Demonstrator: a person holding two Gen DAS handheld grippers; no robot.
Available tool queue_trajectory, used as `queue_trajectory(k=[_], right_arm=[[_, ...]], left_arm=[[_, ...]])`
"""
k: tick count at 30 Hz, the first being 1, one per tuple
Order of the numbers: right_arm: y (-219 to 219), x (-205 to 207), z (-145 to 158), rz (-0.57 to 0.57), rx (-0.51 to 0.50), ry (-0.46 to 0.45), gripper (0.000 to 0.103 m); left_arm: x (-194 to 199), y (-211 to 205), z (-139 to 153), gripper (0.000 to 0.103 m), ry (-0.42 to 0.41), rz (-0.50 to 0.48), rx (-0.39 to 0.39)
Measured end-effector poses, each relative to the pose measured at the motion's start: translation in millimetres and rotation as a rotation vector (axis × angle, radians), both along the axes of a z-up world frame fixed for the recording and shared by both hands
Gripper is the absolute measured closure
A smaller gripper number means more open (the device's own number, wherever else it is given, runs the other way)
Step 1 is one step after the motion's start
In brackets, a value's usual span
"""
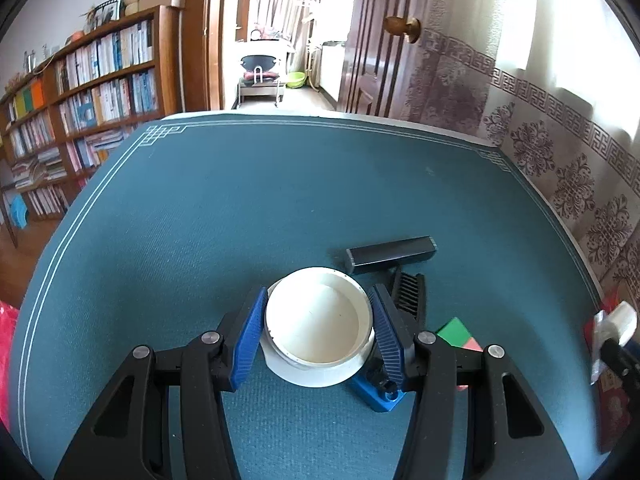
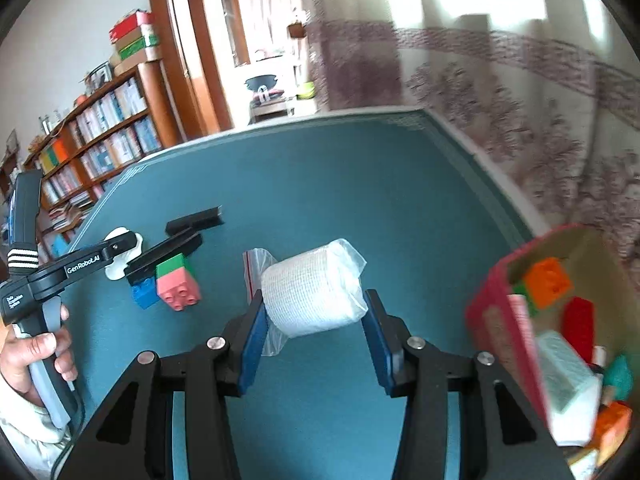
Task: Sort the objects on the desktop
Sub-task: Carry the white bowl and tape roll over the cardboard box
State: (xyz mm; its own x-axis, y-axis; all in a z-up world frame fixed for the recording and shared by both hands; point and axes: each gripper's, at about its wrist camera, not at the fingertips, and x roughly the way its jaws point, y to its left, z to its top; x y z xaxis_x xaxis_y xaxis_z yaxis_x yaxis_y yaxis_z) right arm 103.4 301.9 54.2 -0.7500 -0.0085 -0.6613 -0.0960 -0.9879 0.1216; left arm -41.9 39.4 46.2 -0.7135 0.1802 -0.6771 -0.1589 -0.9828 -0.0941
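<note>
Two grippers work over the teal desk mat (image 1: 240,208): the left gripper (image 1: 318,330) has its jaws about half open and pressed on both sides of a white round lid (image 1: 316,320), near the mat's near edge, beside a black bar (image 1: 390,255) and a black comb (image 1: 408,292). The right gripper (image 2: 316,322) clamps a bagged white gauze roll (image 2: 316,292), jaws part-open around it, left of the red-rimmed box (image 2: 496,320) at the mat's right edge.

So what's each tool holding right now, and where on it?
Left tool grips the white round tub by its side wall. Right tool grips the bagged white gauze roll across its two ends.
</note>
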Motion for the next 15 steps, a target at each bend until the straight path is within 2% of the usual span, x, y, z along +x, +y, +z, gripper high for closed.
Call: queue_trajectory(k=[15], right_arm=[[58, 66, 12, -0.191, 0.038, 0.038, 0.053]], left_arm=[[19, 12, 21, 0.048, 0.086, 0.0, -0.046]])
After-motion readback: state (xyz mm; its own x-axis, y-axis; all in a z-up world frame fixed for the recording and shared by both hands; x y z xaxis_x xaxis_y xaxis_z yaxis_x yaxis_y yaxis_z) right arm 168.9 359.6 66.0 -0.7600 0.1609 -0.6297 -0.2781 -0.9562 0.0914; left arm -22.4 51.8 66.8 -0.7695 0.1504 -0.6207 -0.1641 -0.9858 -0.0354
